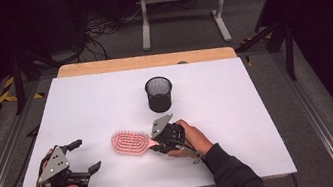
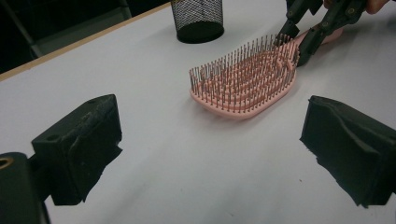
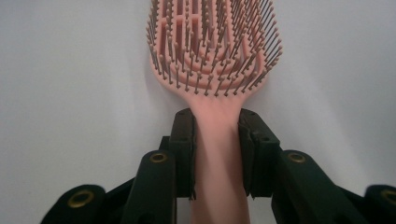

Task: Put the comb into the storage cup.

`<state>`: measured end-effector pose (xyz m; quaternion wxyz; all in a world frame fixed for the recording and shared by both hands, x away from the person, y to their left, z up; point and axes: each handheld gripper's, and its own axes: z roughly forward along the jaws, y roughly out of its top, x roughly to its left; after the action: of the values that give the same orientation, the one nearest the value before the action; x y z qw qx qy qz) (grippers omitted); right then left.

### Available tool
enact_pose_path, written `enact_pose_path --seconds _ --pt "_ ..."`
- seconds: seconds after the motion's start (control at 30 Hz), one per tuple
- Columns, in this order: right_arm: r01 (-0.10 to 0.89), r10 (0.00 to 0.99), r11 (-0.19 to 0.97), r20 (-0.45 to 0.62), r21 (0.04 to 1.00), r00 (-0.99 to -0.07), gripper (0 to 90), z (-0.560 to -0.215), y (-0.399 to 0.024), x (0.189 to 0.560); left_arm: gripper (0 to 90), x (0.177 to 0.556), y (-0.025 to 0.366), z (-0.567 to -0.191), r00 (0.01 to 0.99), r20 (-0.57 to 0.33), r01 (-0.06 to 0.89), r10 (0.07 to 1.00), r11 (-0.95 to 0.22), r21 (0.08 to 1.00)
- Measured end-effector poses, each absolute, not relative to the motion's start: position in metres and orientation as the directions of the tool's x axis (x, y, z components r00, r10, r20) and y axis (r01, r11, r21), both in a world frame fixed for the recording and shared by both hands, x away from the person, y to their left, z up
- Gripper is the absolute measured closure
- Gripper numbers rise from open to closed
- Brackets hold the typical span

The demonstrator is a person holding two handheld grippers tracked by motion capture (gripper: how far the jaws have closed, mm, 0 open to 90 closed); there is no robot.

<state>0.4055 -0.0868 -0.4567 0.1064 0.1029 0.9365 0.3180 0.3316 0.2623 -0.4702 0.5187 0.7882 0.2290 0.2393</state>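
On the white tabletop [image 1: 80, 102], a pink brush [image 1: 130, 142] lay bristles up near the front edge, its handle clamped between the two jaws of the right gripper [image 3: 215, 140], which pressed against it from both sides. Behind the brush, a little way apart from it, stood a black mesh cup [image 1: 159, 93], upright, and what showed of its inside looked empty. The left gripper [image 1: 83, 156] rested on the tabletop to the left of the brush, well apart from it, its jaws spread wide with nothing between them.
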Motion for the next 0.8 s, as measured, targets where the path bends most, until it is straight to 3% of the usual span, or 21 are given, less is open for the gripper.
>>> enact_pose_path --seconds 0.4,0.8 --pt "0.126 0.310 0.747 -0.175 0.652 -0.934 69.3 -0.454 -0.089 0.403 5.2 0.333 0.262 -0.470 0.767 0.149 0.119 0.624 -0.366 0.923" --pt "0.106 0.392 0.654 -0.216 0.749 -0.894 69.3 -0.437 -0.098 0.397 6.0 0.334 0.262 -0.470 0.750 0.152 0.134 0.644 -0.373 0.918"
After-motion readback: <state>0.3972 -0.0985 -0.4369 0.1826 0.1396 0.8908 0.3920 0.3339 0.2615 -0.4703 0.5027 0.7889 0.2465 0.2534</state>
